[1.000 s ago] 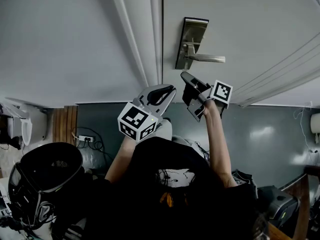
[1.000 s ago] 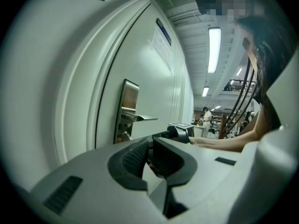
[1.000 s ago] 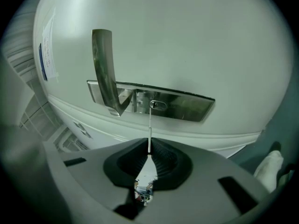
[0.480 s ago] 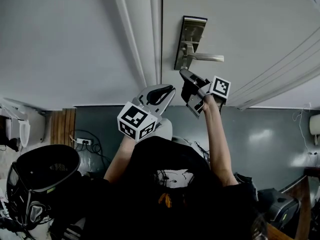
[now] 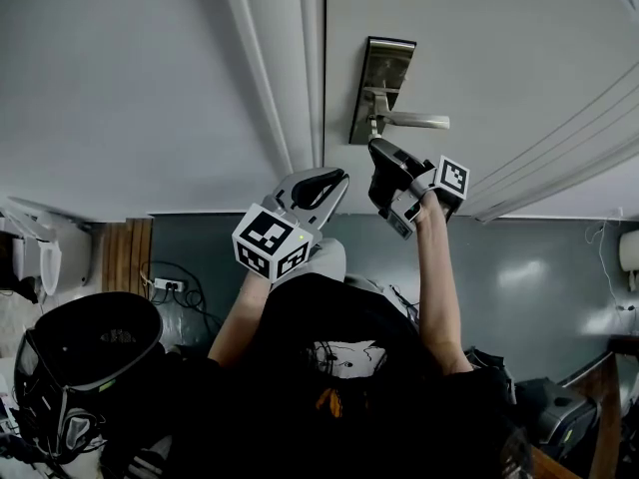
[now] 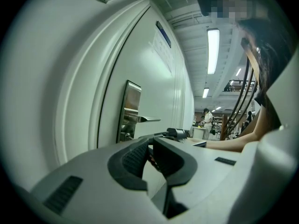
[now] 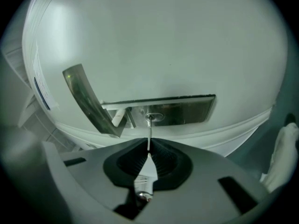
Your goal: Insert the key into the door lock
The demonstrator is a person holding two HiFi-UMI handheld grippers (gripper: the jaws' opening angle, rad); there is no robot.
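Two grippers: the right gripper (image 7: 148,143) was clamped on the key (image 7: 146,164). The left gripper (image 6: 150,143) had its jaws pressed together with nothing I could make out between them, and hung low near the door frame (image 5: 300,68), off the job.
Key position: it was gripped by its head, blade sticking out past the jaw tips, with the tip at the keyhole (image 7: 153,117) in the lock plate (image 7: 187,110), just beside the lever handle (image 7: 86,99).
Risk, alignment: I judged the blade only roughly in line. A slight tilt of my wrist would jam the tip on the keyhole rim or send it skating across the plate.
Risk, grip: only the thin head sat between the pads. A hard push against a misaligned slot could drive the key back through them or pivot it sideways.
Risk, handle: in the head view the right gripper sat close under the lever, so a careless correction could knock it.
Risk, door (image 7: 163,41): if it was unlatched, pushing could swing it away. I could not tell whether it was latched.
Hidden, depth: I could not tell whether the tip had entered the slot or merely touched it.
Hidden, blade: the cuts and their orientation were too small to read.
Hidden, head view: the gripper body covered the key and keyhole.
Hidden, left gripper view: the plate showed edge-on, and no keyhole was visible.
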